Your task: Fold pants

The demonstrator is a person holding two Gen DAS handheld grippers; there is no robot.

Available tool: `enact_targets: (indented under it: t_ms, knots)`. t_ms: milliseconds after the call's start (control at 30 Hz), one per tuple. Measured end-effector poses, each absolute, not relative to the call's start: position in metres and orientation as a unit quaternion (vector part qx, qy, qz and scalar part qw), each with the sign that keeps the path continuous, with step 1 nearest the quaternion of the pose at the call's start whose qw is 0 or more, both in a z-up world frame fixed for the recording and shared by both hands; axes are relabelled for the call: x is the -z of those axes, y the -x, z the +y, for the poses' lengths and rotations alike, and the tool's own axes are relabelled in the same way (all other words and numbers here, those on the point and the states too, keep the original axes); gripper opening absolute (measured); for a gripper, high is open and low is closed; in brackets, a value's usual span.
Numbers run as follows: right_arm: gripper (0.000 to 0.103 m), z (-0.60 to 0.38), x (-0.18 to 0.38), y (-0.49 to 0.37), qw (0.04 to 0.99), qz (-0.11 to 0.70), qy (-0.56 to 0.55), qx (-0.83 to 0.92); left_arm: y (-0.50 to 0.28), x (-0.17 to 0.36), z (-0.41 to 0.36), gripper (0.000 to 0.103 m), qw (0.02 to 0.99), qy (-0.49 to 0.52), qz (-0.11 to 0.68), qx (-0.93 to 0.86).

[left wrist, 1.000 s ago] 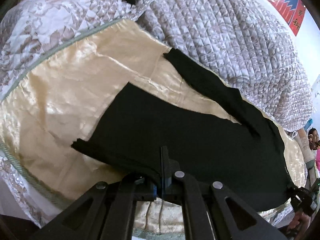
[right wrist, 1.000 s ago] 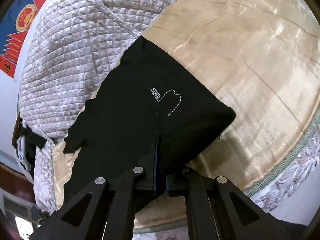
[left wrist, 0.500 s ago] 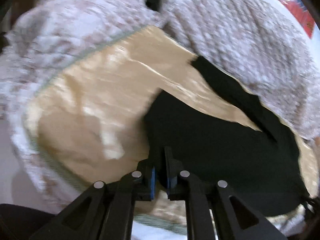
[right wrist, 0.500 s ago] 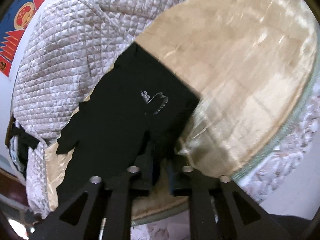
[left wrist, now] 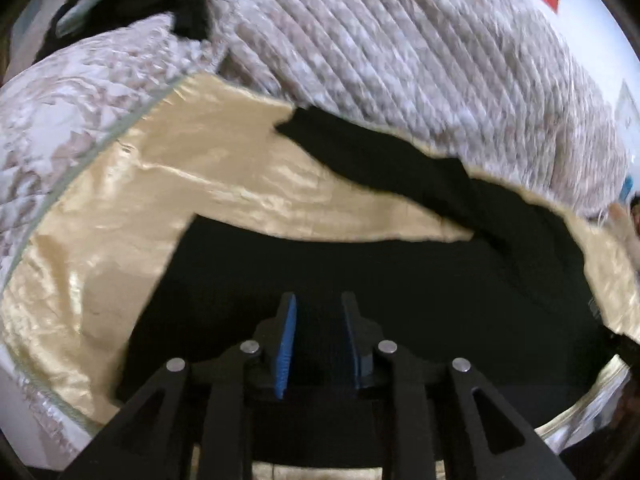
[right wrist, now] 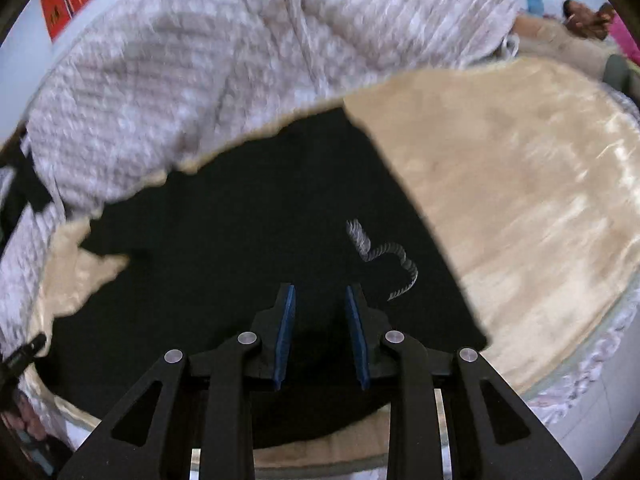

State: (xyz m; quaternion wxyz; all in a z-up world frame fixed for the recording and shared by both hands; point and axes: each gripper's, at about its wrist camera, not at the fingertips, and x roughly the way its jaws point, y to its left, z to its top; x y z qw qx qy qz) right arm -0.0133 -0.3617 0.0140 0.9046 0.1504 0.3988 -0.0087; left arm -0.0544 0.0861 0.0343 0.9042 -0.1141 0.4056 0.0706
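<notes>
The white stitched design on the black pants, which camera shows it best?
The right wrist view: the white stitched design lies in plain sight on the black pants, though motion-blurred. The left wrist view shows only plain black cloth, no stitching.

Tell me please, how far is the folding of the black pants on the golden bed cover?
Done: the black pants lie flat on the golden cover, the stitched logo facing up. In hand: nothing. The left hand-held gripper and the right hand-held gripper are opening, with no cloth pinched between their blue pads. Left: one leg stretches apart toward the quilt, so the folds remain.
</notes>
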Motion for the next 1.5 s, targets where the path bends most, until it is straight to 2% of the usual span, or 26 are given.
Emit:
enact_targets:
  t_ms: [67,133,267,567,600,667,800,1033,1300,1500]
  knots:
    - [0.026,-0.370,0.001,0.010,0.893,0.421,-0.156,0.033,0.051,-0.016,0.091,0.025,0.890,0.110,0.434,-0.082]
    - [0.026,-0.380,0.000,0.012,0.892,0.413,-0.181,0.030,0.051,-0.015,0.093,0.027,0.891,0.115,0.431,-0.084]
    - [0.026,-0.368,-0.018,0.009,0.908,0.391,-0.147,0.028,0.044,-0.027,0.085,0.029,0.896,0.088,0.424,-0.097]
    - [0.027,-0.298,-0.032,-0.035,0.910,0.403,-0.065,-0.078,0.002,-0.043,0.051,0.039,0.908,0.032,0.414,-0.063]
    - [0.030,-0.293,-0.033,-0.041,0.909,0.404,-0.056,-0.082,-0.002,-0.042,0.050,0.039,0.909,0.024,0.411,-0.066]
    - [0.047,-0.289,-0.031,-0.047,0.909,0.406,-0.045,-0.085,-0.009,-0.037,0.053,0.040,0.909,0.014,0.409,-0.078]
    - [0.047,-0.298,-0.022,-0.054,0.907,0.414,-0.042,-0.060,-0.016,-0.021,0.071,0.040,0.896,0.020,0.427,-0.118]
    - [0.047,-0.333,-0.017,-0.065,0.896,0.431,-0.103,0.002,-0.017,-0.012,0.096,0.040,0.886,0.044,0.434,-0.158]
    - [0.047,-0.322,-0.026,-0.056,0.907,0.410,-0.095,-0.016,-0.005,-0.023,0.076,0.040,0.895,0.038,0.426,-0.127]
    - [0.047,-0.278,-0.020,-0.042,0.913,0.399,-0.049,-0.073,0.011,-0.024,0.038,0.041,0.902,0.019,0.426,-0.070]
